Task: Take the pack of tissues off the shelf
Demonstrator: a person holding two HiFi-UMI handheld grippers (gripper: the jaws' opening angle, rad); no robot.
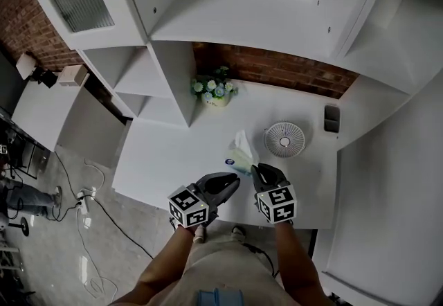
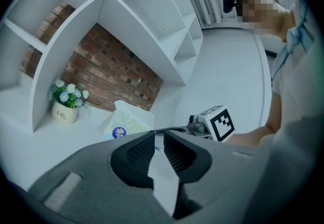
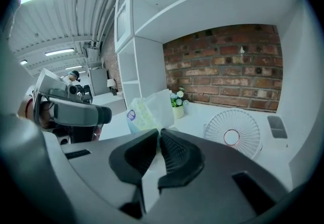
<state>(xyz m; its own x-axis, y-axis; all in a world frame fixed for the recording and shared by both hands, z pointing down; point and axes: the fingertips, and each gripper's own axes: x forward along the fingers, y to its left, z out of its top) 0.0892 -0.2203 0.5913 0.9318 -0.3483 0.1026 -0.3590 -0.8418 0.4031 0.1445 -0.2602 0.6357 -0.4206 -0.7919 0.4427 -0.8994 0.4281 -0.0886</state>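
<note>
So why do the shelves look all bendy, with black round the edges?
Left gripper view and right gripper view: wide-angle lenses curve the shelves and leave dark corners. Head view: fills the frame, shelf edges straighter.

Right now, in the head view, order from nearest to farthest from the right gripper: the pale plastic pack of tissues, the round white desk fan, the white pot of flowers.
1. Pale plastic pack of tissues, just left of the right gripper.
2. Round white desk fan, beyond it to the right.
3. White pot of flowers, far back on the left.
</note>
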